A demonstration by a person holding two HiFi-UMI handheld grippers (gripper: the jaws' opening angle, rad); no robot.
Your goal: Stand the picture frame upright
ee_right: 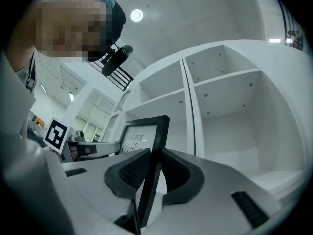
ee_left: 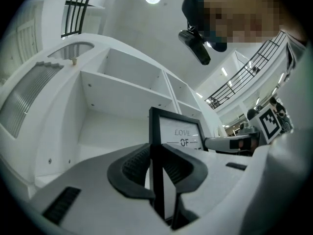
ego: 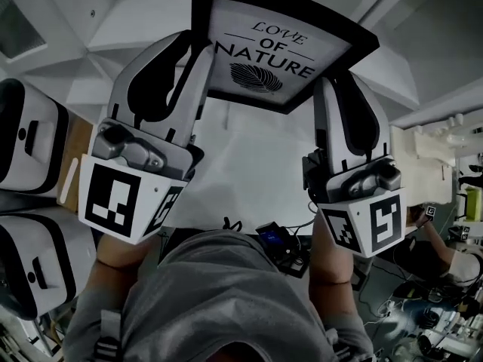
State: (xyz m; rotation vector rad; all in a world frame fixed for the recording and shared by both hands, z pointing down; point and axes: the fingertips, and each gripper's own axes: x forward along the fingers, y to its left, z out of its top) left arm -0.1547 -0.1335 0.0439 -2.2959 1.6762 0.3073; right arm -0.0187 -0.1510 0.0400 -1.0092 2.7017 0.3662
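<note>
2 claws [ego: 198, 60] [ego: 330, 89] on pic frame [ego: 272, 44]

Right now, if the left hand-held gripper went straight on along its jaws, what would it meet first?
The left hand-held gripper is shut on the picture frame, which travels with it. Ahead lies the white shelf unit, probably an open compartment's back wall; depth unclear.

Behind the picture frame [ego: 281, 44], the white shelf unit [ee_left: 112, 126] is leaving open compartments to pass into. An upright divider [ee_right: 189, 106] is standing behind the frame, splitting that room in two, and a shelf board [ee_left: 122, 84] is capping it above the frame. Nearer than the frame, a bare white surface [ego: 249, 164] is lying clear. Rounded white casings [ego: 26, 138] are crowding well to the frame's left.
</note>
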